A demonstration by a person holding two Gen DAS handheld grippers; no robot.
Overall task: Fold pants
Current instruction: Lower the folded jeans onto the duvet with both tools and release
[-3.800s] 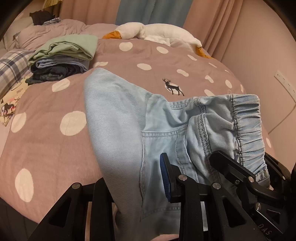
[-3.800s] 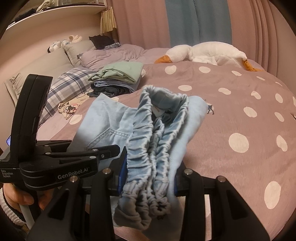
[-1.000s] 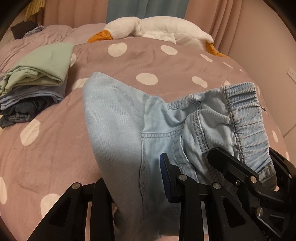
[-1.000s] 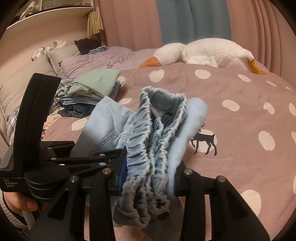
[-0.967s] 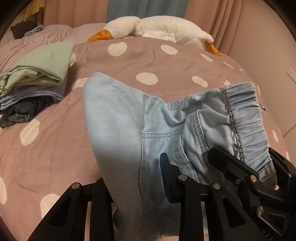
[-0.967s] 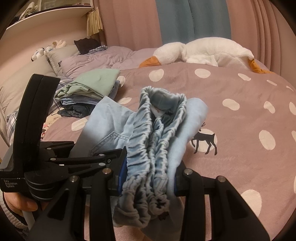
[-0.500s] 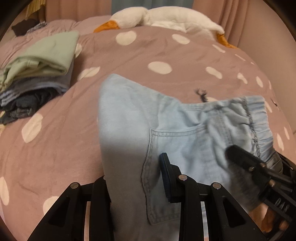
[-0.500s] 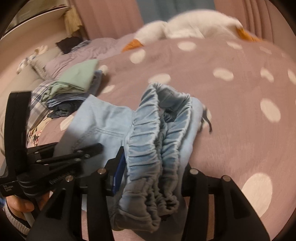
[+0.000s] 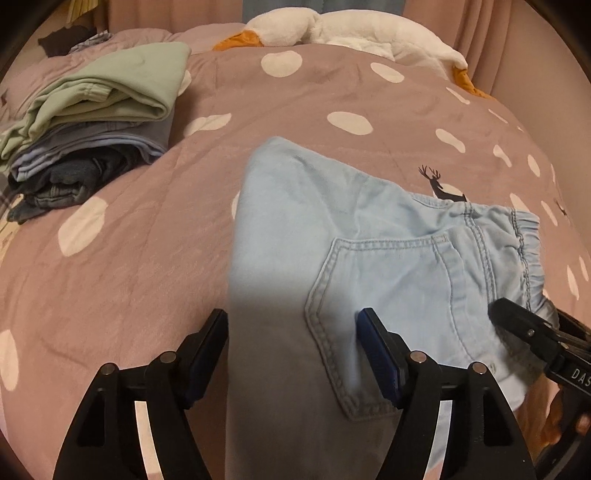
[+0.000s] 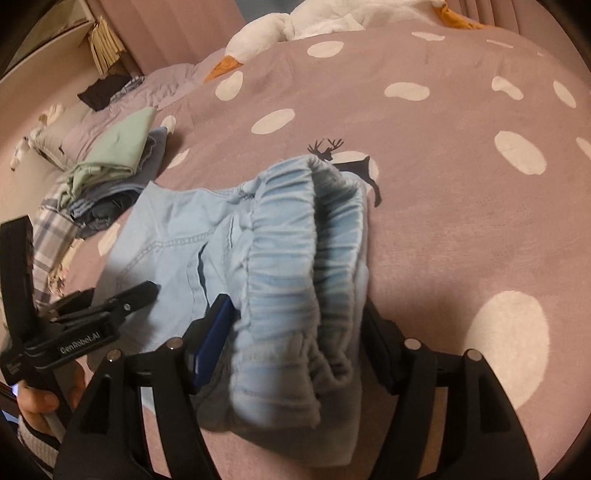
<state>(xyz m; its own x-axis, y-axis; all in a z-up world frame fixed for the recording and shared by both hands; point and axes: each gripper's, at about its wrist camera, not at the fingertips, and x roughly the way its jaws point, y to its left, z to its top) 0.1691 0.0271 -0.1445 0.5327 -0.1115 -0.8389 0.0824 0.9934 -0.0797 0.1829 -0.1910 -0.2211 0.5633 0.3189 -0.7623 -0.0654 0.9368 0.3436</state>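
Light denim pants (image 9: 369, 258) lay folded on the polka-dot duvet (image 9: 129, 258), between both tools. Left hand-held gripper (image 9: 291, 354) stood released, astride the fabric; right hand-held gripper (image 10: 299, 339) released around the elastic waistband (image 10: 295, 258).

Clearly a home bedroom: bed spread with a mauve polka-dot duvet (image 9: 332, 92), plush goose (image 9: 332, 22) by pink curtains (image 9: 166, 14), stacked folded clothes (image 9: 96, 122), pillows (image 10: 55, 136) against the wall.
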